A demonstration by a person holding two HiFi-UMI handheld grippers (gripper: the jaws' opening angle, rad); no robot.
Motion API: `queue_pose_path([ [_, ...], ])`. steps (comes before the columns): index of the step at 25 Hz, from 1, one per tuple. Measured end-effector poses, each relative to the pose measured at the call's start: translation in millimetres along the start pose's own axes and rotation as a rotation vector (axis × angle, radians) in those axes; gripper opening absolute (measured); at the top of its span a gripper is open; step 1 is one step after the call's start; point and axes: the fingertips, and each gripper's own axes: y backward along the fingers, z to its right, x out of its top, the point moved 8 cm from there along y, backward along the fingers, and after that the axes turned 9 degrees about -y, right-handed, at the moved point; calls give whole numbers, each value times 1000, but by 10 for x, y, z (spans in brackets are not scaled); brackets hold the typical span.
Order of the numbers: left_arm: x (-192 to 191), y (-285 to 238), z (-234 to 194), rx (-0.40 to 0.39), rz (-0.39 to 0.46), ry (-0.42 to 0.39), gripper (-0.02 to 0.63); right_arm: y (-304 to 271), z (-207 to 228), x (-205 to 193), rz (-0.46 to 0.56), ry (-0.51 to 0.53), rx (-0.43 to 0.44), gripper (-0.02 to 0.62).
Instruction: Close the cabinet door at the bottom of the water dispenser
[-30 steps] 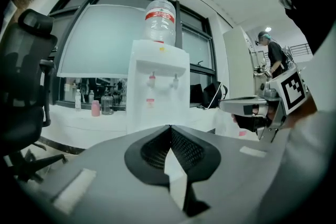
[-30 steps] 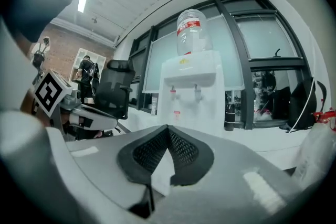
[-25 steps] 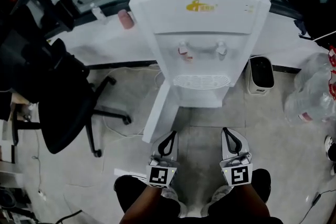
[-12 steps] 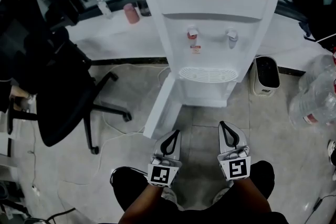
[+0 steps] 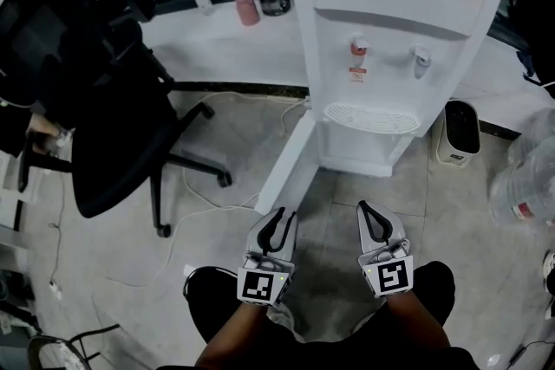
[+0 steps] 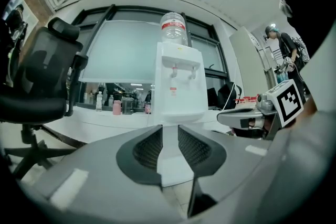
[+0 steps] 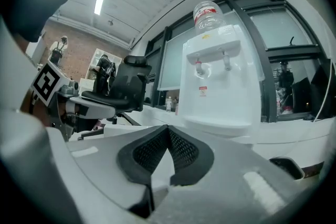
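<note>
The water dispenser point(image 5: 390, 39) stood on the floor before the desk point(image 5: 208, 56), with an office chair point(image 5: 113, 126) to its left. Its cabinet door point(image 5: 290, 160) stood open at the base, swung out toward the left hand-held gripper point(image 5: 279, 217). Only the gripper views showed the inverted bottle point(image 6: 174, 26) on top — the head view cut it off. The left jaws had just been opening, slightly apart with nothing between them; the right hand-held gripper point(image 5: 368, 212) was pressed together, empty.
</note>
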Motion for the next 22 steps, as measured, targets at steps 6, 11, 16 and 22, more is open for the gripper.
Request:
queue_pose_path([
  [6, -150, 193, -213, 125, -37, 18, 331, -134, -122, -27, 7, -10, 53, 3],
  [11, -439, 193, -363, 144, -148, 51, 452, -196, -204, -50, 3, -1, 87, 3],
  [16, -648, 109, -426, 111, -232, 75, 465, -170, -193, -45, 8, 5, 83, 3],
  [22, -755, -3, -337, 57, -259, 100, 465, -115, -114, -57, 4, 7, 64, 3],
])
